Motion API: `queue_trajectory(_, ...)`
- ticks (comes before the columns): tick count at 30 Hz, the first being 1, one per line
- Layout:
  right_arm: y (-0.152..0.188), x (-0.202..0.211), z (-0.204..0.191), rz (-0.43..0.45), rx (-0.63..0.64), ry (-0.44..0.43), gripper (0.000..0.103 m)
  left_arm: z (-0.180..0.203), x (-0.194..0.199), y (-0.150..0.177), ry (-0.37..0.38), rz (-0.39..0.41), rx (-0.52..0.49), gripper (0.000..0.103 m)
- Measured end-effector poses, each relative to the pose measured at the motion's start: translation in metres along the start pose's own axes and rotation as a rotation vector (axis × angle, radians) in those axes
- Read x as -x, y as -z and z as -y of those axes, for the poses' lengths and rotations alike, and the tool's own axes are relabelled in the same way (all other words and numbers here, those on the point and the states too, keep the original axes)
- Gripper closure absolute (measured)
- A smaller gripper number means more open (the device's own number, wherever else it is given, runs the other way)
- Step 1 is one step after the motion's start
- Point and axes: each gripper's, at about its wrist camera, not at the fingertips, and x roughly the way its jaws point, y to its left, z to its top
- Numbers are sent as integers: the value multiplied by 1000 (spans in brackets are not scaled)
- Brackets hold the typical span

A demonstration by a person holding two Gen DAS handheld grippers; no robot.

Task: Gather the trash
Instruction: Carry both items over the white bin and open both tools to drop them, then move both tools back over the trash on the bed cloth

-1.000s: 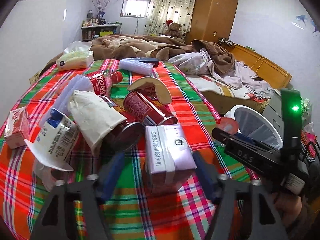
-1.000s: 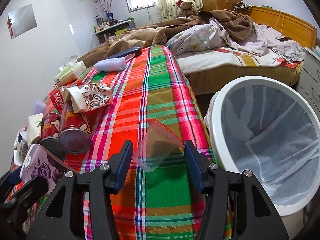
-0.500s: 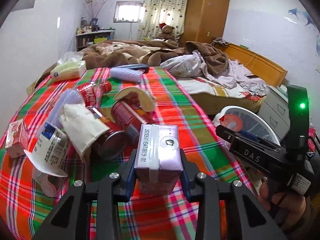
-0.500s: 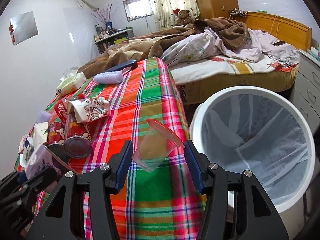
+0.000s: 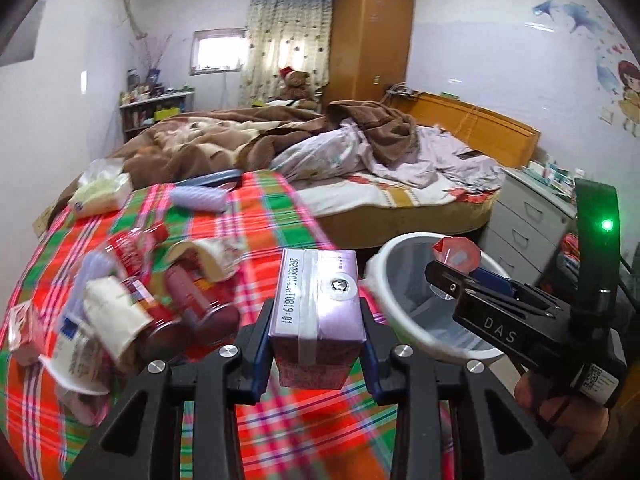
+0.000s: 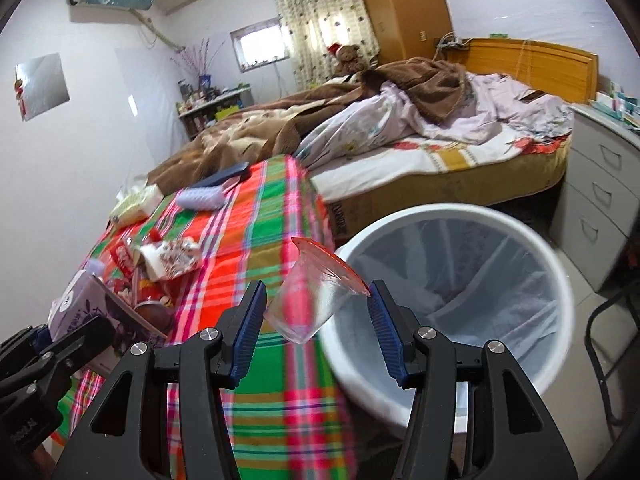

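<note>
The left gripper [image 5: 316,344] is clamped on a purple drink carton [image 5: 317,312], its blue pads pressed against both sides of the box, which is held upright and raised off the plaid tablecloth [image 5: 280,220]. The right gripper [image 6: 316,332] has a clear plastic cup [image 6: 312,296] with a red rim between its fingers; the cup lies tilted with its mouth toward the right pad, and the pads look close against it, though from the right wrist view it is hard to be sure both press on it. The cup hangs over the near left edge of the white trash bin [image 6: 548,264], which stands on the floor to the right of the table and is lined with a thin pale bag. On the left of the cloth lie two red cans [image 5: 200,304] on their sides, a red-labelled bottle [image 5: 132,248], a patterned paper cup [image 6: 172,258] and a small red carton [image 5: 24,332], all close together. Farther off on the cloth are a tissue pack [image 5: 102,194] and a lilac pouch [image 5: 198,200]. An unmade bed [image 6: 420,120] fills the far side.
</note>
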Motion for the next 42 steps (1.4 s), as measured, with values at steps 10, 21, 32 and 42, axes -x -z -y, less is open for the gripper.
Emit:
queue_trajectory(10, -9, 16, 45, 36, -64, 81, 49, 57, -22, -20, 104, -8, -78, 66)
queue_trajectory(21, -3, -2, 80, -58, -36, 106, 49, 96, -76, -29, 193, -91, -138, 66)
queue_trajectory(32, 6, -25, 100, -170, -8, 129, 49, 107, -127, -22, 219, -191, -137, 65)
queue_trajectory(42, 8, -26, 106, -190, -6, 146, 36, 97, -131, -21, 207, -191, -112, 44)
